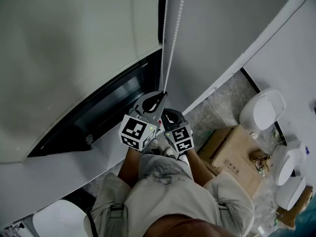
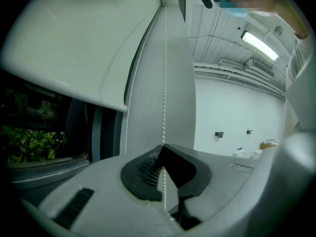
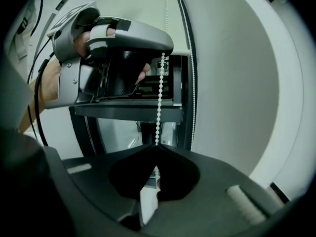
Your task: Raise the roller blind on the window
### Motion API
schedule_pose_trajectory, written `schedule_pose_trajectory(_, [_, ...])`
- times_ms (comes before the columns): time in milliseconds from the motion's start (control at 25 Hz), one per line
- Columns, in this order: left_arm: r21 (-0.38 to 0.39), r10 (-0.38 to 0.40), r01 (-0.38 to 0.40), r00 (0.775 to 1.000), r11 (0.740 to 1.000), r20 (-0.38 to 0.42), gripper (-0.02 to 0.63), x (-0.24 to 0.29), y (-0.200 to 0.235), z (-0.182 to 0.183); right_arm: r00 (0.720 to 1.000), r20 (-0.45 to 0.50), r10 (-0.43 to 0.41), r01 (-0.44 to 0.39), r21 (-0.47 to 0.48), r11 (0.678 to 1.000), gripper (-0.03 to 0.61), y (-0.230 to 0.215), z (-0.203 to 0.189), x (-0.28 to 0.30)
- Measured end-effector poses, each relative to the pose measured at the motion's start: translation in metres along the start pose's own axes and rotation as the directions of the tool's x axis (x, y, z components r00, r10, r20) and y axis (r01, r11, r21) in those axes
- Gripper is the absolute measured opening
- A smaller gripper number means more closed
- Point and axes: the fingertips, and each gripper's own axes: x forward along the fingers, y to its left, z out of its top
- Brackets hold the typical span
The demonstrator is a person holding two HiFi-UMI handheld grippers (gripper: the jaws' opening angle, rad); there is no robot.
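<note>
1. Your left claw [image 2: 163,148] is clenched on one strand of the bead chain [image 2: 164,83], which runs straight up just beside the roller blind [image 2: 74,48].
2. Your right claw [image 3: 157,147] is pinched shut on the same strand, just below the left.
3. The blind covers the upper window [image 1: 101,107]; under its bottom rail [image 2: 69,92], green plants [image 2: 29,144] show through the glass.
</note>
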Motion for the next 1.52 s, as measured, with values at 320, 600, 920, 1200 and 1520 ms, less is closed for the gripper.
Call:
schedule_pose_trajectory(320, [0.008,0.012,-0.012,1.0,1.0,-0.001,0.011,0.0,0.005,-0.003,0.999,0.034,-0.029,0.029,-0.007,1.0,0.018,-0.006,0.004,-0.006])
schedule_pose_trajectory(600, [0.011,0.024,-0.024,1.0,1.0,-0.001,0.011,-0.001,0.008,-0.001,0.993,0.121,0.008,-0.005,-0.026,1.0,0.046,-0.004,0.056,-0.034])
schedule_pose_trajectory(920, [0.014,0.024,-0.024,1.0,1.0,-0.001,0.011,-0.001,0.01,0.0,0.955,0.295,0.015,-0.002,-0.044,0.999,0.057,-0.013,0.145,-0.078])
schedule_pose_trajectory(1200, [0.014,0.017,-0.017,1.0,1.0,-0.003,0.011,-0.001,0.008,-0.002,0.926,0.375,0.031,0.008,-0.102,0.995,0.066,-0.021,0.208,-0.085])
schedule_pose_trajectory(1520, [0.008,0.02,-0.02,1.0,1.0,0.002,0.011,-0.002,0.008,-0.003,0.885,0.457,0.086,-0.022,-0.144,0.989,0.094,-0.02,0.27,-0.089])
